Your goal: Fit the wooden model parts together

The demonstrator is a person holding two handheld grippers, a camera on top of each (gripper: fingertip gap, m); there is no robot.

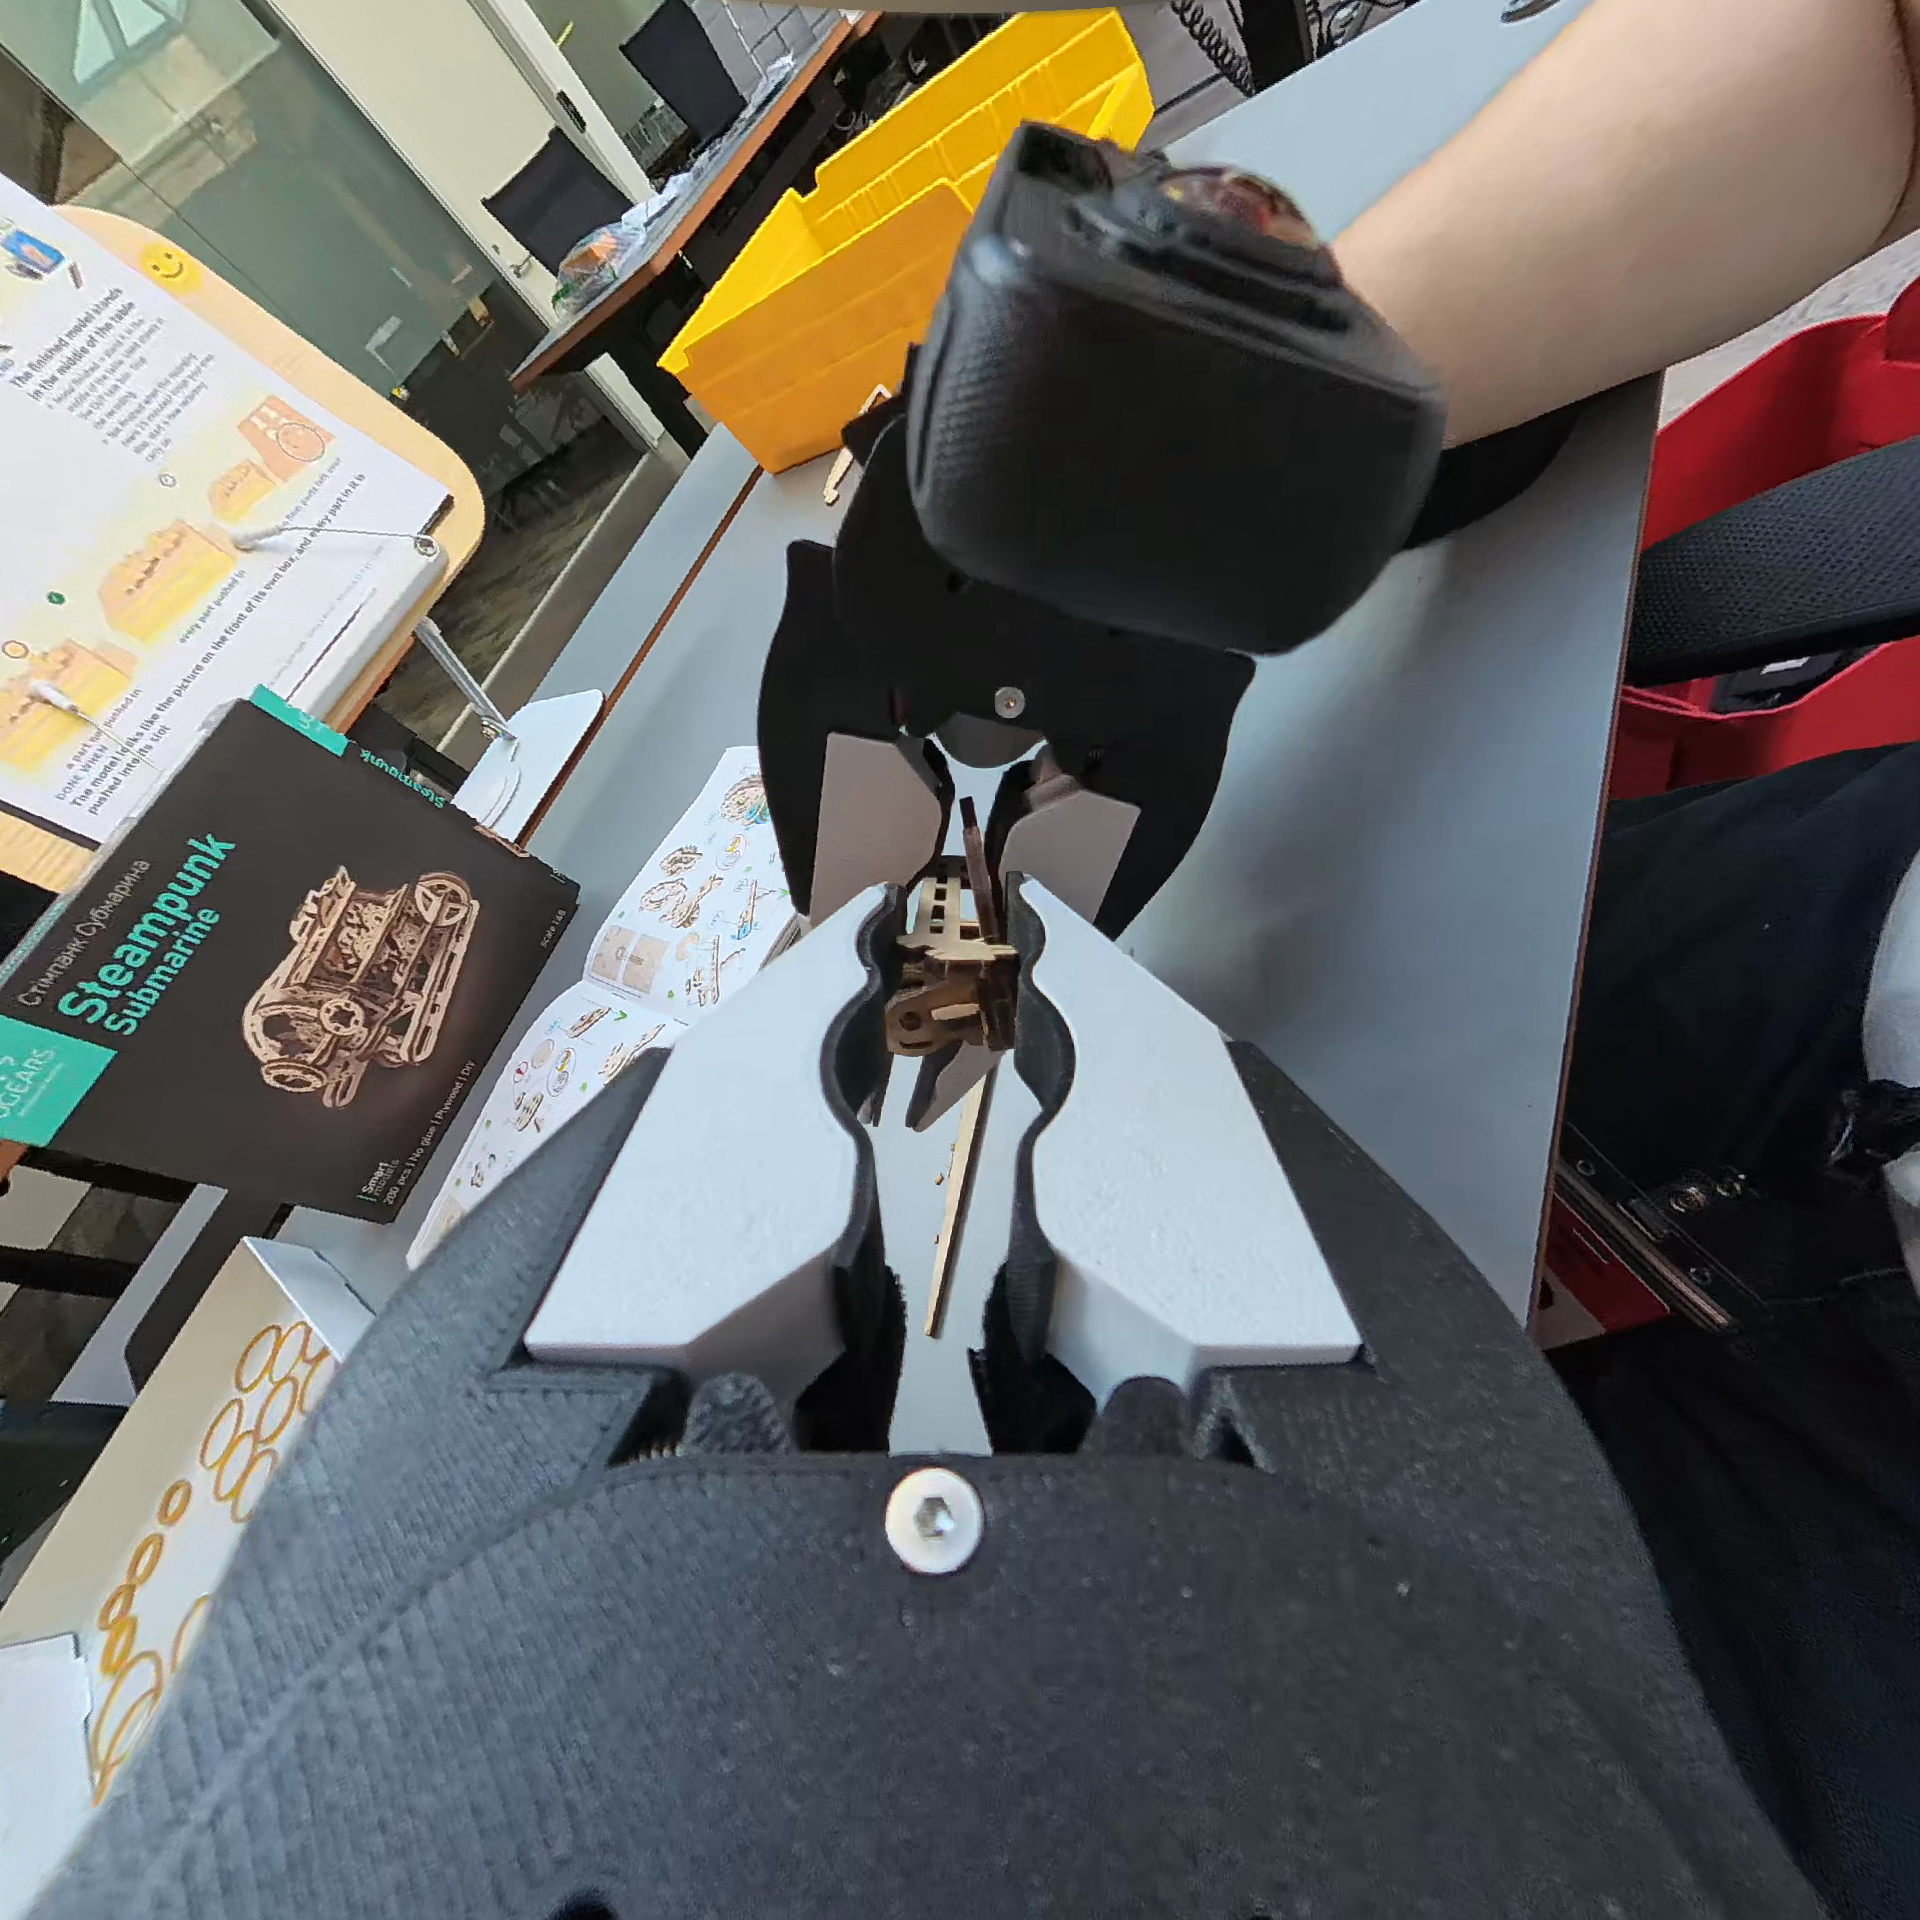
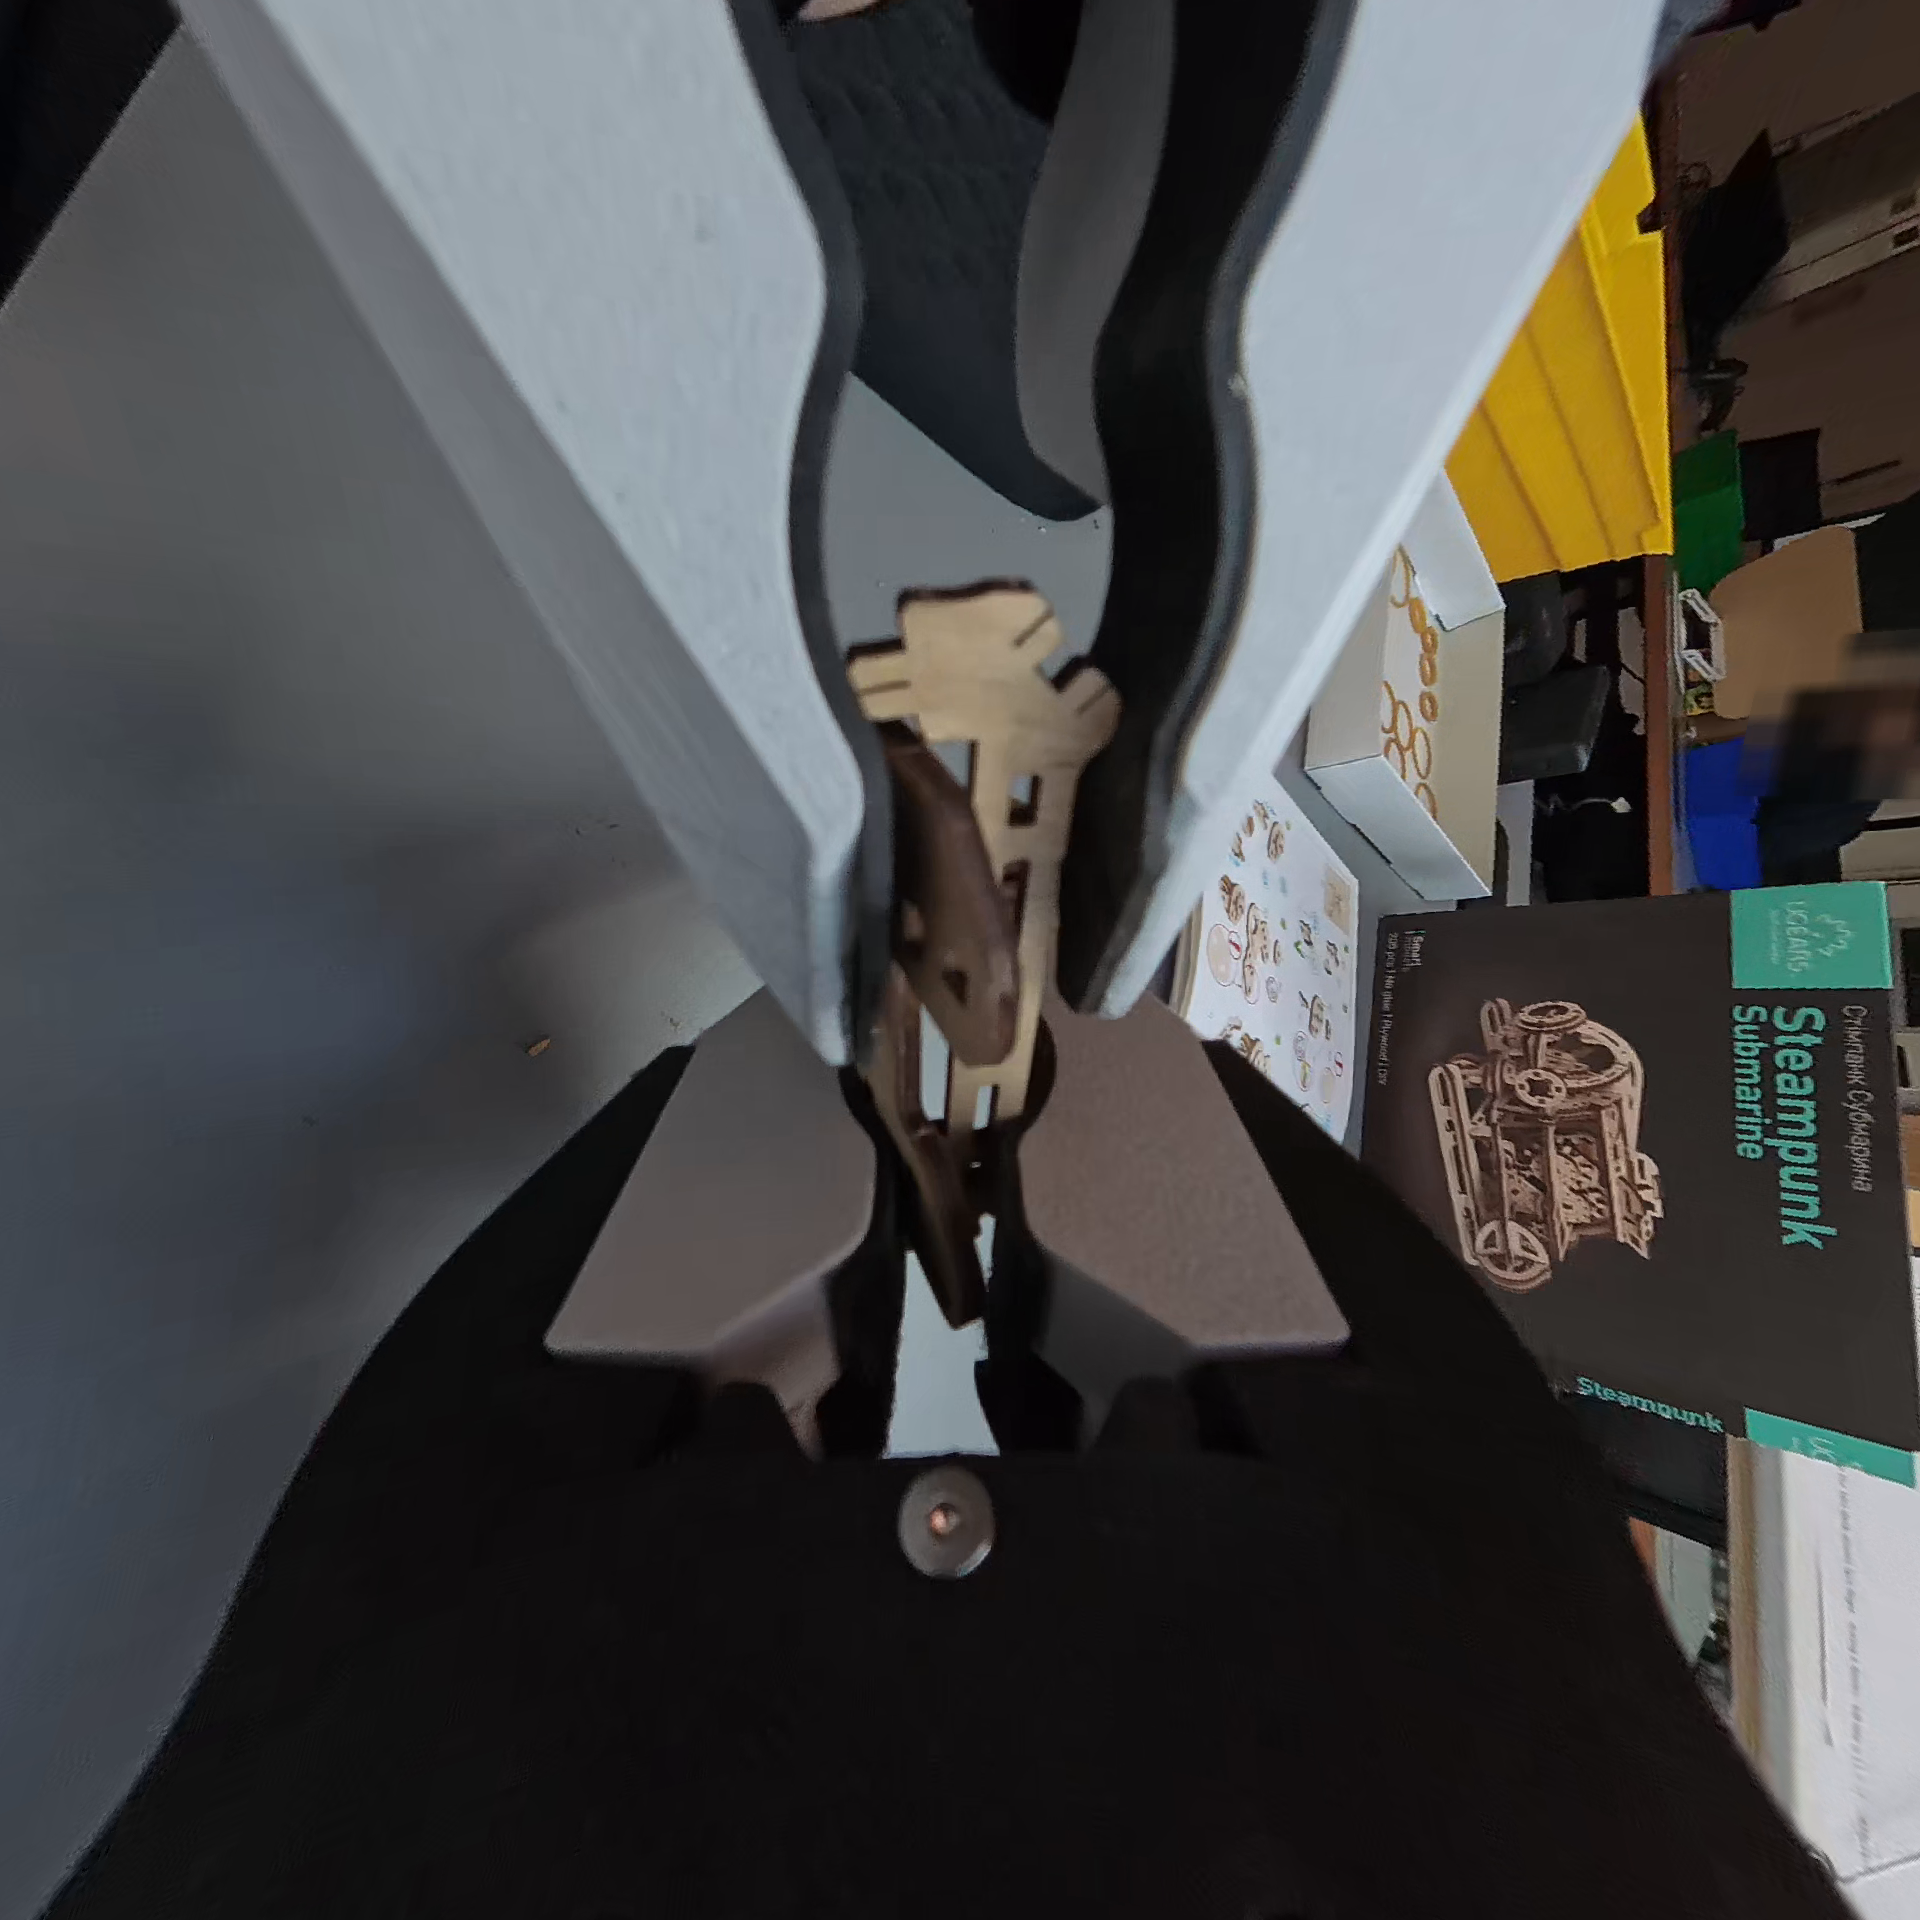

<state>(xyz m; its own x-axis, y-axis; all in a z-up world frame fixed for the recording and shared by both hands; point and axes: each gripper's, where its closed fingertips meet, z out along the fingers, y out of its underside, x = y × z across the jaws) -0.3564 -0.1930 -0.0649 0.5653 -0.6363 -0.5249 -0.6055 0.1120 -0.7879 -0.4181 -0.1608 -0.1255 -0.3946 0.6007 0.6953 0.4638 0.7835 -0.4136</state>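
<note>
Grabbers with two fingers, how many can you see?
2. The left gripper is near the camera, holding the wooden model. The right gripper faces it from across the table, pinching the same model.

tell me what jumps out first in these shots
Two grippers meet nose to nose over the grey table, jaws closed on one small wooden model assembly between them. To the side, a black model-kit box stands by an open instruction sheet; a yellow bin sits behind.
</note>
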